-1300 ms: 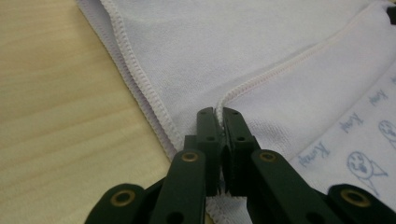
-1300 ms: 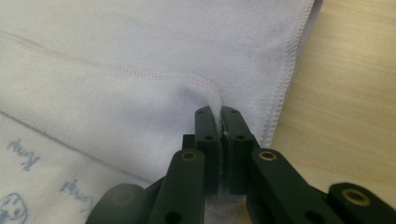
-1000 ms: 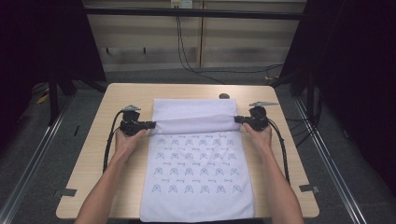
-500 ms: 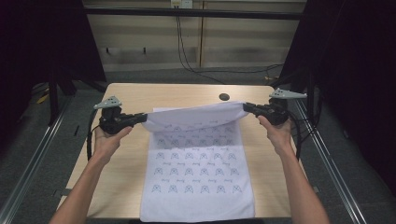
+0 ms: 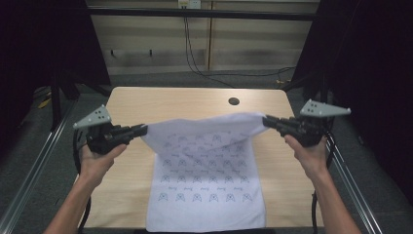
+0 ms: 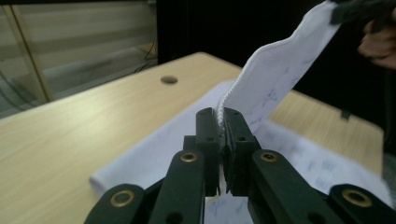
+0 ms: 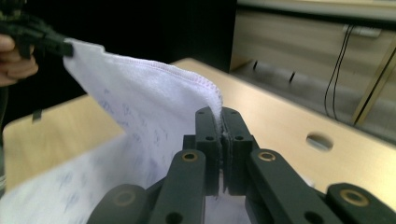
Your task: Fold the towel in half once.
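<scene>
Cloth lifted by its far corners

Wooden surface (image 5: 146, 105) under me carries the cloth's (image 5: 204, 170) near half. At 9 o'clock my left gripper (image 5: 141, 129) has its fingers clamped on one far corner; at 3 o'clock my right gripper (image 5: 267, 121) pinches the other, probably to spread or fold it.

White patterned towel (image 5: 204, 168), far edge lifted taut, near part flat on table (image 5: 131, 105).

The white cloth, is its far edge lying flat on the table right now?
No, the white cloth has its far edge lifted off the table, pinched at each corner by the left gripper and right gripper.
</scene>
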The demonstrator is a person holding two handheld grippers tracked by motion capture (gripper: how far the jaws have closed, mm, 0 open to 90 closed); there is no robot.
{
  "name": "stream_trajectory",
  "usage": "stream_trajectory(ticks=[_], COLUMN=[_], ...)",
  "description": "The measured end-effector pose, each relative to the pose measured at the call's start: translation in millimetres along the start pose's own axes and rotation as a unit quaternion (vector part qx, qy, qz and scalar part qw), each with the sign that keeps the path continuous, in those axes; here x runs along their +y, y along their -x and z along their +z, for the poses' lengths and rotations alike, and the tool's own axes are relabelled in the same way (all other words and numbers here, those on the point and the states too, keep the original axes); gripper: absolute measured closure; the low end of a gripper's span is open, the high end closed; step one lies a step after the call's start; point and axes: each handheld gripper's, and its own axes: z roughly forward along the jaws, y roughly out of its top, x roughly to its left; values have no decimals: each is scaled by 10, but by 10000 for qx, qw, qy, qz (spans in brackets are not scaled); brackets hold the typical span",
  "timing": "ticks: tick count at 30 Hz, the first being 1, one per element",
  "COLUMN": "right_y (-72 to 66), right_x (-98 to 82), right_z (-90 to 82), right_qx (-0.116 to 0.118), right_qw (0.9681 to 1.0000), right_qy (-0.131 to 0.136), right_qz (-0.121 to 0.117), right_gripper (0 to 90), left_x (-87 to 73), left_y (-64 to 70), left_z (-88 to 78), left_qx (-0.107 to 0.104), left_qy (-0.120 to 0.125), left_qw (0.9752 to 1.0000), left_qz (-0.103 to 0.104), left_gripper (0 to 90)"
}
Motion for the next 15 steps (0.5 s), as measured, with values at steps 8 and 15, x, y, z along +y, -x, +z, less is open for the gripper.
stream_trajectory(ticks=[8,15], right_y=[-282,-398], right_x=[-384,-968], right_z=[-298,-283], right_qx=[103,359], right_qw=[9995,9940], right_qy=[-304,-1004], right_qz=[15,263], right_gripper=[873,871], left_x=[14,-554], left_y=[270,423], left_z=[-213,-122], left_qx=[-197,-486], left_qy=[54,-677], left_qw=[9997,9965], left_qz=[156,80], left_gripper=[865,861])
